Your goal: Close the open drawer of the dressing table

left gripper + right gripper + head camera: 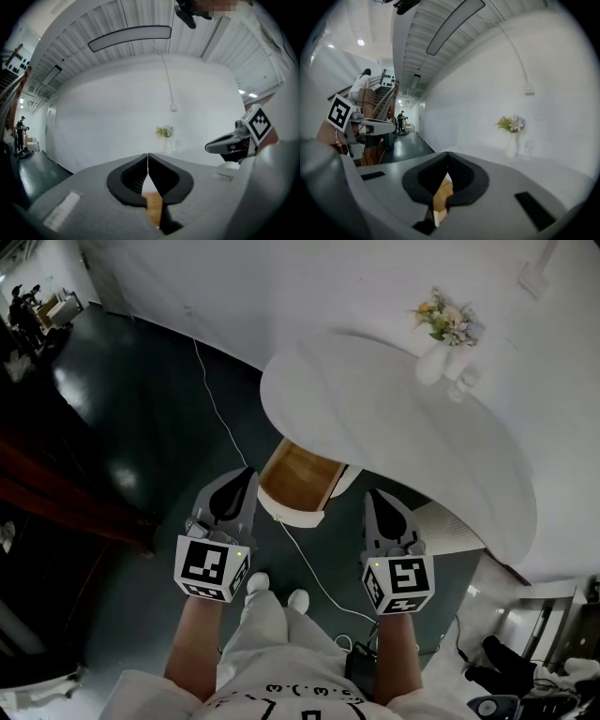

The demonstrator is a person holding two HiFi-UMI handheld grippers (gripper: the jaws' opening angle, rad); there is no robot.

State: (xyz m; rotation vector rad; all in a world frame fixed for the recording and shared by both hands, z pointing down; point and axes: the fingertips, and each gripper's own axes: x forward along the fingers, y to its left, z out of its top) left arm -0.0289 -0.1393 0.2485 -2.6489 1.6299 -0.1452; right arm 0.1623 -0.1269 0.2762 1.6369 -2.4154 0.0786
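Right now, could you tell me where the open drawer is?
In the head view, the drawer juts from under the table at its near edge, between the left tool and right tool.

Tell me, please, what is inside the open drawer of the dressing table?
The drawer shows only its bare wooden floor in the part pulled out. Its rear runs under the tabletop, so anything there cannot be seen.

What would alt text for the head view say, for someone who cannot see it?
An open wood-lined white drawer juts from a rounded white dressing table, seen from above. A person holds a grey left gripper and right gripper, both shut and empty, either side of its front. A white vase of flowers stands on the tabletop.
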